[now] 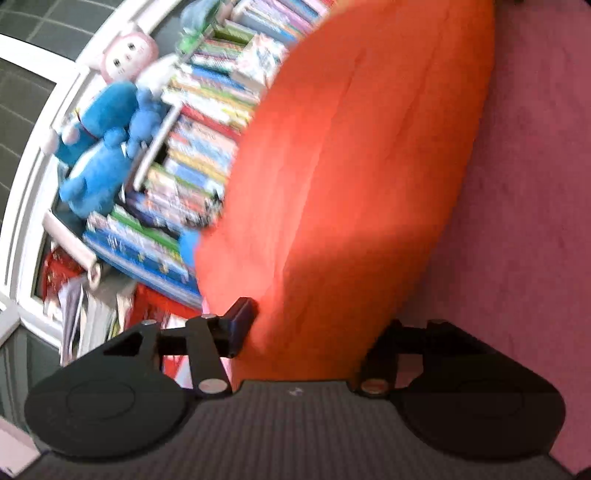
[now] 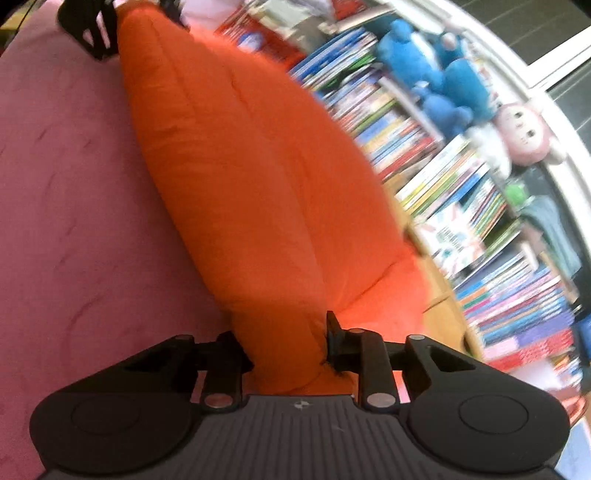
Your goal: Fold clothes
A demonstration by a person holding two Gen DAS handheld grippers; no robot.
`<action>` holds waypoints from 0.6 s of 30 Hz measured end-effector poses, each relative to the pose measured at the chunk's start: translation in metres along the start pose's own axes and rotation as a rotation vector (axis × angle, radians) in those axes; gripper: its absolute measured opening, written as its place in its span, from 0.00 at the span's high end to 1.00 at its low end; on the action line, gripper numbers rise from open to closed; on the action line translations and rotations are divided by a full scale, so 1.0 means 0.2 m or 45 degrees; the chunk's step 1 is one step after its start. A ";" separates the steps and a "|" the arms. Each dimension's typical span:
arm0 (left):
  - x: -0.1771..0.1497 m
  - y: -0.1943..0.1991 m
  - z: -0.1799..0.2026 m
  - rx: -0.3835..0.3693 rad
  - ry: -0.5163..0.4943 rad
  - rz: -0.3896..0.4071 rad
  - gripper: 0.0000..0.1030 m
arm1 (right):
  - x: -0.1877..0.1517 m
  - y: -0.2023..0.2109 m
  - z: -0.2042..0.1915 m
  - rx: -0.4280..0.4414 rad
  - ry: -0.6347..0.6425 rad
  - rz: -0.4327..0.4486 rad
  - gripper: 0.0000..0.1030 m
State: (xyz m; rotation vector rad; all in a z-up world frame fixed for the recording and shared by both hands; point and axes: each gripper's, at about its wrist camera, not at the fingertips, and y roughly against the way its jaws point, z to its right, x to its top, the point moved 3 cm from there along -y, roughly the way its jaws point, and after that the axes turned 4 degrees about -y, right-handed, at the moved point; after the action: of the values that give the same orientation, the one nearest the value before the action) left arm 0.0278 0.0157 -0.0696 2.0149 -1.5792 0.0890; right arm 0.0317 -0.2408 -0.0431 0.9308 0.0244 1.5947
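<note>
An orange garment (image 1: 351, 166) hangs stretched as a long bunched band between my two grippers, above a pink bedspread (image 1: 528, 184). In the left wrist view my left gripper (image 1: 312, 336) has a thick wad of the cloth filling its jaws; its left pad (image 1: 240, 325) presses on the fabric and the right finger is mostly hidden behind it. In the right wrist view my right gripper (image 2: 284, 347) is shut on the other end of the orange garment (image 2: 229, 177). The left gripper (image 2: 92, 33) shows at the far top left, at the cloth's far end.
A packed bookshelf (image 1: 199, 147) (image 2: 461, 203) runs along the bed's edge. A blue plush toy (image 1: 99, 147) (image 2: 436, 74) and a pink-hooded doll (image 1: 129, 51) (image 2: 524, 133) sit on it, against a white window frame (image 1: 22, 221). The pink bedspread (image 2: 62, 184) spreads on the other side.
</note>
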 end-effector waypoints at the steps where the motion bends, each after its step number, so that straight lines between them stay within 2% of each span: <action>1: -0.02 0.01 -0.02 0.006 0.021 -0.025 0.52 | -0.01 0.01 0.00 -0.006 -0.023 0.000 0.72; 3: -0.06 0.03 -0.05 0.015 0.050 -0.083 0.49 | -0.01 0.04 0.00 -0.018 -0.077 0.003 0.71; 6: -0.16 0.09 -0.13 0.013 0.131 -0.162 0.47 | -0.02 0.12 0.04 0.066 -0.187 0.018 0.59; 8: -0.25 0.15 -0.26 -0.056 0.420 -0.176 0.47 | -0.04 0.21 0.09 0.165 -0.291 0.039 0.37; 10: -0.34 0.20 -0.40 -0.133 0.738 -0.183 0.46 | -0.06 0.30 0.15 0.280 -0.421 0.051 0.31; 11: -0.39 0.23 -0.47 -0.172 0.897 -0.186 0.45 | -0.07 0.34 0.19 0.373 -0.521 0.044 0.29; 13: -0.40 0.28 -0.56 -0.172 1.157 -0.086 0.39 | -0.07 0.41 0.29 0.571 -0.740 0.082 0.26; 14: -0.40 0.30 -0.61 -0.167 1.282 -0.027 0.39 | -0.03 0.44 0.32 0.576 -0.800 0.165 0.20; 15: -0.35 0.30 -0.63 -0.118 1.314 0.026 0.39 | 0.01 0.46 0.35 0.565 -0.851 0.257 0.14; 16: -0.26 0.29 -0.63 -0.062 1.291 0.074 0.39 | 0.05 0.48 0.39 0.553 -0.903 0.350 0.01; 18: -0.05 0.22 -0.62 0.024 1.246 0.137 0.34 | 0.17 0.40 0.43 0.335 -0.914 0.465 0.00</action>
State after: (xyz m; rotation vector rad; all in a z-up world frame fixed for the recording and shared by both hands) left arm 0.0206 0.0772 0.0464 1.4879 -1.0182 0.9670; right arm 0.0164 -0.2750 0.0736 1.7494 -0.4689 1.5151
